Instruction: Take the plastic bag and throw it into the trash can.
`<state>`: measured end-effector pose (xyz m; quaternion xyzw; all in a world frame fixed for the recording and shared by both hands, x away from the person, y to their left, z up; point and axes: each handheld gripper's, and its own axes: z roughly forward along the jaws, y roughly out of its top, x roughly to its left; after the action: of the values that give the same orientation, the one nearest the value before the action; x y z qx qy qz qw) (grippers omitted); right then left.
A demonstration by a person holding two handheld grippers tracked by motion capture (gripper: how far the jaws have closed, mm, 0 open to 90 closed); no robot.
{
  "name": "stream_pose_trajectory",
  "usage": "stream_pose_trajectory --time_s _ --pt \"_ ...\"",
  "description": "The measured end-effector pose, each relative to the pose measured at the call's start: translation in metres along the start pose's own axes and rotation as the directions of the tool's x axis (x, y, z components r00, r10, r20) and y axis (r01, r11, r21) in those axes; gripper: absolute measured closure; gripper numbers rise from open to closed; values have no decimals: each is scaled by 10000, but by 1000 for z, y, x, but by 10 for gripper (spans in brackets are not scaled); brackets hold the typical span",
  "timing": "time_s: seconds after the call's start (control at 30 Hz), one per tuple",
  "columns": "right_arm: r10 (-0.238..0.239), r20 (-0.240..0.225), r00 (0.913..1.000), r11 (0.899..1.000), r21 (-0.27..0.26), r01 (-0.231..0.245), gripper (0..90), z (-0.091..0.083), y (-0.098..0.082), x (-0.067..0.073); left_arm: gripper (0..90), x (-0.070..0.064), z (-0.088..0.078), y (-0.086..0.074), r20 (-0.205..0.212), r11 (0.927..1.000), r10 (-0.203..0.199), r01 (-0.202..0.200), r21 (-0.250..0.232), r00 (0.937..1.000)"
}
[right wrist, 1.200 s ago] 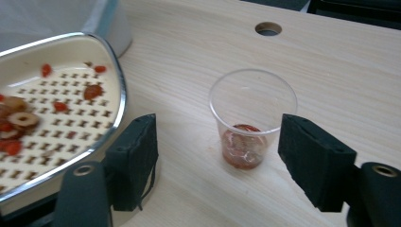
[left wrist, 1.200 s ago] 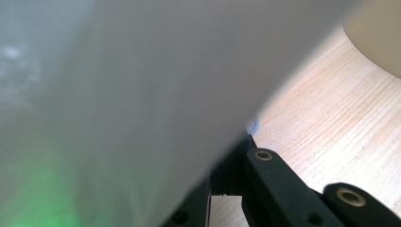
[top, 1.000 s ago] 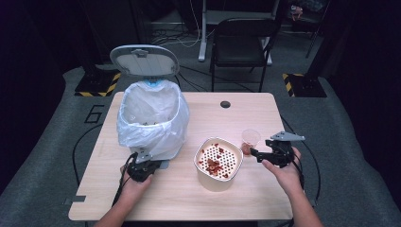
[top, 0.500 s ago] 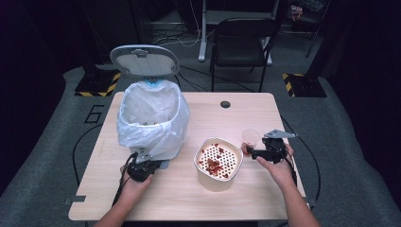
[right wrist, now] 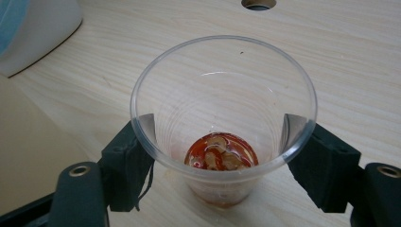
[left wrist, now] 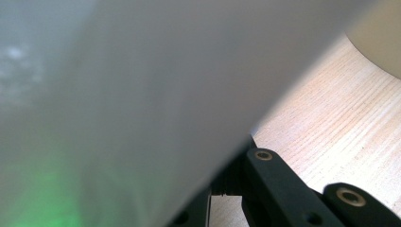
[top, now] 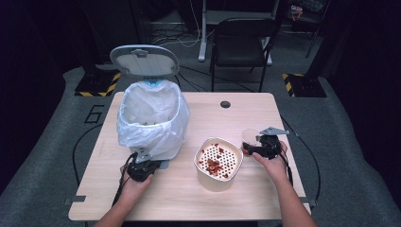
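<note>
A clear plastic cup (right wrist: pixel 222 90) with a reddish residue (right wrist: pixel 221 152) at its bottom stands on the wooden table (top: pixel 265 198), right of a white container (top: pixel 218 163) whose perforated insert holds red bits. My right gripper (right wrist: pixel 220 142) has just been closing with the cup between its jaws, and both pads (right wrist: pixel 135 151) now touch the cup's walls below the rim. In the high view that right gripper (top: pixel 254 144) reaches the cup (top: pixel 249 135) from the right. My left gripper (top: pixel 142 168) rests shut at the foot of the bag-lined bin (top: pixel 151 120), whose white wall (left wrist: pixel 142 94) hides one jaw.
The bin's grey lid (top: pixel 144 60) stands open at the back left. A round cable hole (top: pixel 225 104) sits near the table's far edge. A black chair (top: pixel 241 42) stands behind the table. Cables trail off both sides.
My right hand has moved left and down, bringing its jaws around the clear cup. The left hand, the bin and the white container have stayed put.
</note>
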<state>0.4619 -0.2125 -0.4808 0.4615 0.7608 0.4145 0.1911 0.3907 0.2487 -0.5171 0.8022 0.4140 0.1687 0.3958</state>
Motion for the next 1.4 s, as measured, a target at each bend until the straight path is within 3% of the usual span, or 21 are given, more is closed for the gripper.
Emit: stream_pose_trajectory --time_s 0.33,0.57,0.67,0.73,0.9,0.97,1.03,1.07,1.2,1.4 --pt "-181 63 9998 9998 98 181 281 11 0 0 900 0 0 0 -20 10000 -22 22 -17 10000" --pt "-197 -42 9998 9998 55 197 327 13 2 0 900 0 0 0 -1 10000 -8 8 -23 10000" --pt "-467 -94 9989 9988 123 468 375 12 3 -1 900 0 0 0 4 10000 2 -2 -19 10000" --pt "-718 -164 9973 9974 -12 718 406 10 5 0 900 0 0 0 6 10000 1 -1 -24 10000" --pt "-687 -514 9963 9968 -448 664 421 7 7 -2 900 0 0 0 -4 10000 -4 4 -33 10000" --pt "-769 -671 9948 9957 -574 731 421 7 7 -3 900 0 0 0 -10 10000 -4 4 -40 10000" --pt "-937 -680 9933 9951 -365 914 421 6 9 -3 900 0 0 0 -8 10000 -4 4 -37 10000" --pt "-1293 -691 9892 9913 -325 1273 423 5 12 -1 900 0 0 0 -10 10000 -7 7 -38 10000" --pt "-1792 -831 9803 9835 -384 1766 423 2 21 4 900 0 0 0 5 10000 -1 1 -31 10000" --pt "-1997 -1088 9738 9798 -341 1972 428 -4 38 12 900 0 0 0 5 10000 4 -4 -20 10000"
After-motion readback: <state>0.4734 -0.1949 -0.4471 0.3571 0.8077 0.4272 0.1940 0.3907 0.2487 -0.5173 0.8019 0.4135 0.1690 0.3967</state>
